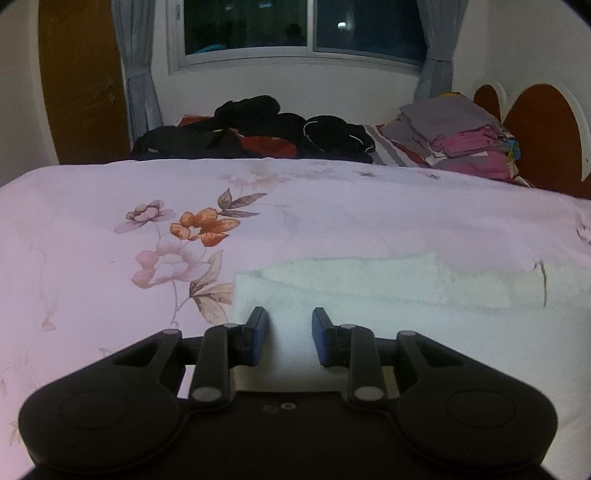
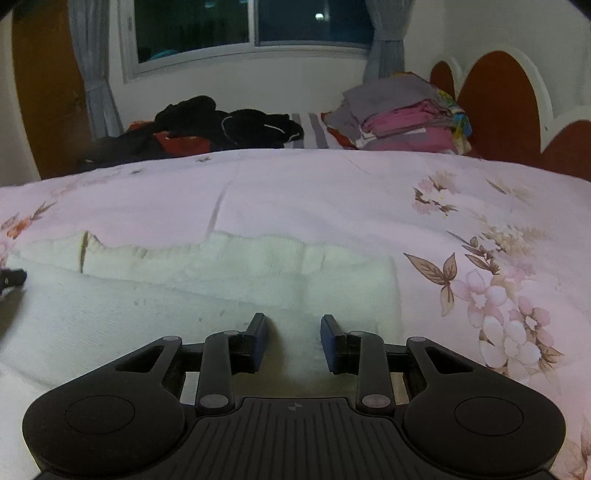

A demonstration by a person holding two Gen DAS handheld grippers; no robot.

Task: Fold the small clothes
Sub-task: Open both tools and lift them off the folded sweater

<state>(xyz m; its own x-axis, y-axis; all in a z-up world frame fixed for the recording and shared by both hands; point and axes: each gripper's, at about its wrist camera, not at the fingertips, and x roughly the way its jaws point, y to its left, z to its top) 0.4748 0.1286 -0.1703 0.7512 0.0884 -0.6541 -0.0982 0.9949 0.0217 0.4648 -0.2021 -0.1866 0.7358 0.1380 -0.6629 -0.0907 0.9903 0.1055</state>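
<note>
A white knitted garment [image 1: 406, 295] lies flat on the floral pink bedspread [image 1: 110, 229], with its far part folded over into a thicker band. My left gripper [image 1: 289, 321] is low over the garment's near left corner. Its blue pads [image 1: 260, 332] stand apart, with only flat cloth showing in the gap. In the right wrist view the same garment [image 2: 184, 288] spreads to the left. My right gripper [image 2: 293, 326] is over its near right corner, open, with nothing pinched. A dark tip of the left gripper [image 2: 11, 278] pokes in at the left edge.
A heap of dark clothes [image 1: 258, 129] lies at the far side of the bed. A stack of folded grey and pink clothes [image 1: 461, 136] sits by the brown headboard [image 1: 543, 136]. A curtained window [image 1: 303, 29] and a wooden door [image 1: 81, 81] stand behind.
</note>
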